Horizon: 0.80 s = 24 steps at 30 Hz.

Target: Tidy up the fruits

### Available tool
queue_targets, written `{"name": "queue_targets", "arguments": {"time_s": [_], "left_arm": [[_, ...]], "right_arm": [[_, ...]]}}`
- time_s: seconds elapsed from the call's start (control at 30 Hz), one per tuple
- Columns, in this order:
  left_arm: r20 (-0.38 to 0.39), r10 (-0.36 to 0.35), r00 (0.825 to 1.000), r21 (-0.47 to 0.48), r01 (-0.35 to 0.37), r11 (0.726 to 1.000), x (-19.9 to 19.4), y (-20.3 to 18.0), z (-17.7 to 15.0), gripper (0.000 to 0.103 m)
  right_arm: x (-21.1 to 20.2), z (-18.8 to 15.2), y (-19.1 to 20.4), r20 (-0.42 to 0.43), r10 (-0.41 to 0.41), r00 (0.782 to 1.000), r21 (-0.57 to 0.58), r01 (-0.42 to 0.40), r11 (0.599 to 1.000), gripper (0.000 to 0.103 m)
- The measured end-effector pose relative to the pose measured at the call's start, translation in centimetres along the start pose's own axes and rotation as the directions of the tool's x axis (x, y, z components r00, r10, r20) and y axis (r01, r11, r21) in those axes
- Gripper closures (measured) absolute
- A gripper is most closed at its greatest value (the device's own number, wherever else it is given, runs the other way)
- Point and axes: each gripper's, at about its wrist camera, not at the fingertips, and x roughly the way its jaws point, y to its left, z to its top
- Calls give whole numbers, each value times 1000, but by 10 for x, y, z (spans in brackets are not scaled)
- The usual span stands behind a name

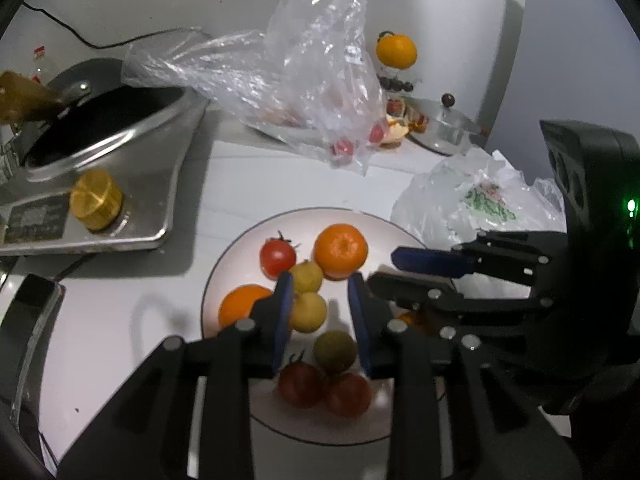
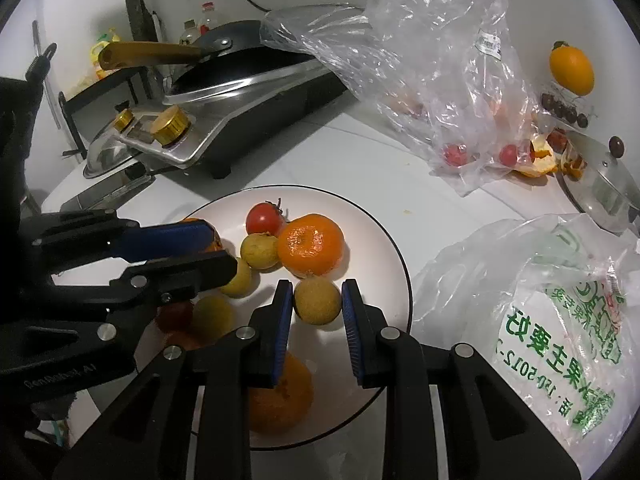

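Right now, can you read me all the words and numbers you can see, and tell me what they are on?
"果主要好" in green, seen upside down, on the white plastic bag.
"150-5012-" in green, below it on the same bag; the rest is cut off.
"GenRobot AI", faint, on the left gripper; hard to be sure.
White sticker on the clear plastic bag: too small to read.
Plate on the stove: too blurred to read.

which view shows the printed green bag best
The right wrist view: the printed bag fills the lower right, its green characters sharp and readable. In the left wrist view it is small, blurry and partly hidden behind the right gripper.
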Motion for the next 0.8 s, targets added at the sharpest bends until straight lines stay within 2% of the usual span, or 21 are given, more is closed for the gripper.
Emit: {"name": "queue_targets", "arguments": {"time_s": [0.23,0.47,0.7,0.73,0.77,0.8], "left_arm": [[37,29,999,1,-29,1000,-24,-5,-1,70],[111,51,992,18,-54,998,-59,-20,3,69],[182,54,982,34,-61,998,-94,-43,7,67],[189,53,981,35,-60,998,-98,-47,7,65],[198,53,979,35,-61,998,-103,-50,7,53],[209,52,977,30,-59,998,-108,-53,7,46]], "right_arm": [[-17,2,6,31,-14,999,-10,14,1000,69],[-62,3,6,144,-33,989,1,33,999,69],[-114,0,5,240,-73,968,7,73,997,69],[-122,-1,6,256,-79,963,8,80,997,69],[-129,-3,6,265,-82,961,8,83,996,69],[-135,-4,6,273,-87,958,8,88,996,69]]}}
